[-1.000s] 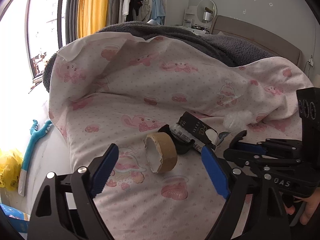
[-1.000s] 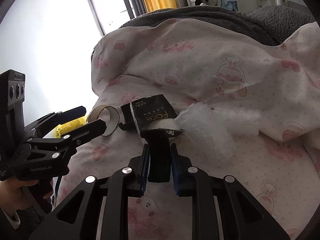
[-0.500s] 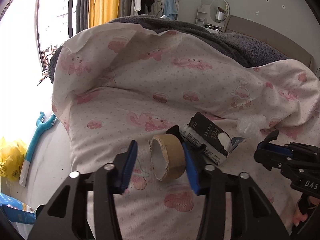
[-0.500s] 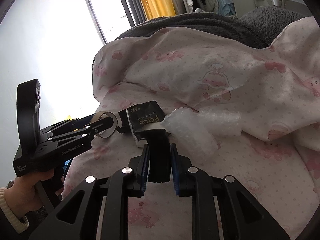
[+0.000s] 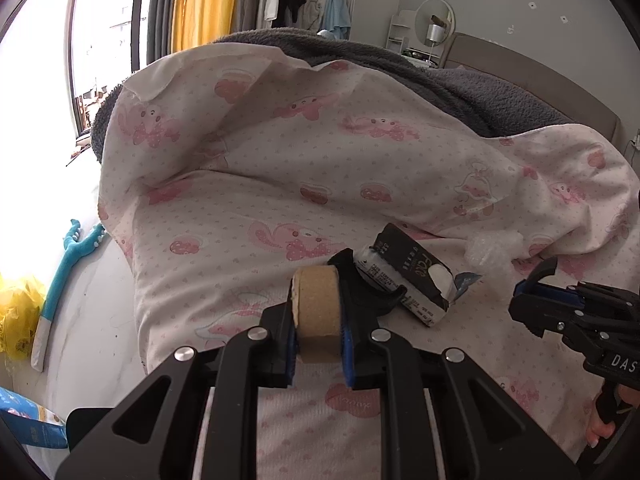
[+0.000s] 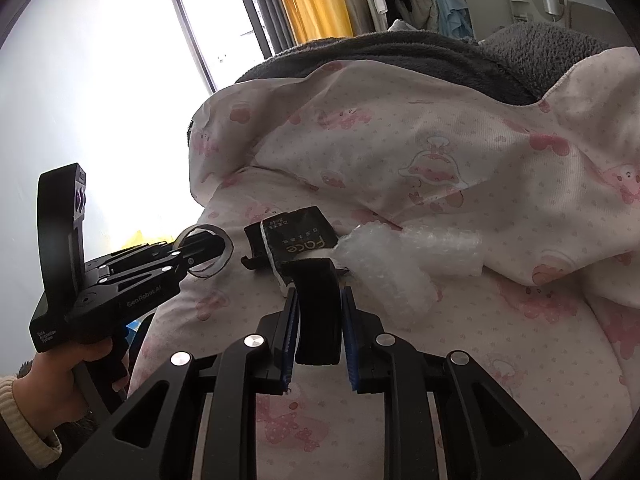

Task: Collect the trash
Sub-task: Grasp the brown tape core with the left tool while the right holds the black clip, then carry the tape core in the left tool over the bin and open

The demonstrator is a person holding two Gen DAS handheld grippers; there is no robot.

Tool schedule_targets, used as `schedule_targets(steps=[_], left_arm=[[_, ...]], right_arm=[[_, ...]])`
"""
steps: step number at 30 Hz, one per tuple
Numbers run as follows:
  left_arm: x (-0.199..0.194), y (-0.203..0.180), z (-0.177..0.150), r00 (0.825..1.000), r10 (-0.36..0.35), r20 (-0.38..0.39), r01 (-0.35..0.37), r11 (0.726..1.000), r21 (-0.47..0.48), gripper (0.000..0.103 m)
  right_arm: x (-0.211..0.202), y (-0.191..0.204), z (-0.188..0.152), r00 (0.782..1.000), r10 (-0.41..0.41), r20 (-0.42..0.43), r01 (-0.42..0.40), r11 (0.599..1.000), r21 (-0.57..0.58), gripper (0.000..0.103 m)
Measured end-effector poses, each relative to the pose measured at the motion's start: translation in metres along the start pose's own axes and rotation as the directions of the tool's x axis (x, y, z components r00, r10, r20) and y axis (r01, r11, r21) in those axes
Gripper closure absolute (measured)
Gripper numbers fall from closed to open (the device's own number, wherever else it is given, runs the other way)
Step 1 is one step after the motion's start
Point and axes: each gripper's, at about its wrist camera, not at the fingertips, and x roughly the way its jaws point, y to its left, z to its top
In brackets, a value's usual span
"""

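A brown cardboard tape roll (image 5: pixel 318 312) stands on edge on the pink-printed blanket (image 5: pixel 280 184), and my left gripper (image 5: pixel 318 344) is shut on it, blue pads pressing both flat sides. In the right wrist view the roll (image 6: pixel 226 250) shows at the left gripper (image 6: pixel 208 250) tips. My right gripper (image 6: pixel 318 320) is shut on a black curved strip (image 6: pixel 318 304); it sits at the right (image 5: pixel 534 286) of the left wrist view. Between the grippers lie a black tissue pack (image 5: pixel 412 276) (image 6: pixel 300 236), another black curved piece (image 5: pixel 370 294) and crumpled bubble wrap (image 6: pixel 400 256) (image 5: pixel 488 248).
A grey fleece blanket (image 5: pixel 460 80) is heaped behind the pink one. Left of the bed are a blue toy-like stick (image 5: pixel 64 272), a yellow bag (image 5: pixel 16 320) and a bright window (image 5: pixel 108 20). A hand (image 6: pixel 64 364) grips the left tool's handle.
My left gripper's jaws went from wide open to shut on the tape roll, which now stands between the pads. The right gripper kept its hold on the black strip.
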Motion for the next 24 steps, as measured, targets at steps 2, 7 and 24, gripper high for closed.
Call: schedule_targets(steps=[2, 7, 24], left_arm=[[-0.005, 0.003, 0.000, 1.000, -0.005, 0.001, 0.005, 1.000, -0.002, 0.084], [-0.017, 0.012, -0.003, 1.000, -0.020, 0.000, 0.020, 1.000, -0.012, 0.084], [-0.065, 0.082, -0.031, 0.998, 0.037, -0.041, -0.038, 0.999, -0.036, 0.084]], right_arm=[[0.001, 0.006, 0.002, 1.000, 0.004, 0.001, -0.004, 1.000, -0.005, 0.082], [0.003, 0.021, 0.006, 1.000, 0.012, 0.000, -0.012, 1.000, -0.013, 0.082], [0.004, 0.110, 0.034, 0.995, 0.088, 0.047, -0.083, 0.992, -0.095, 0.082]])
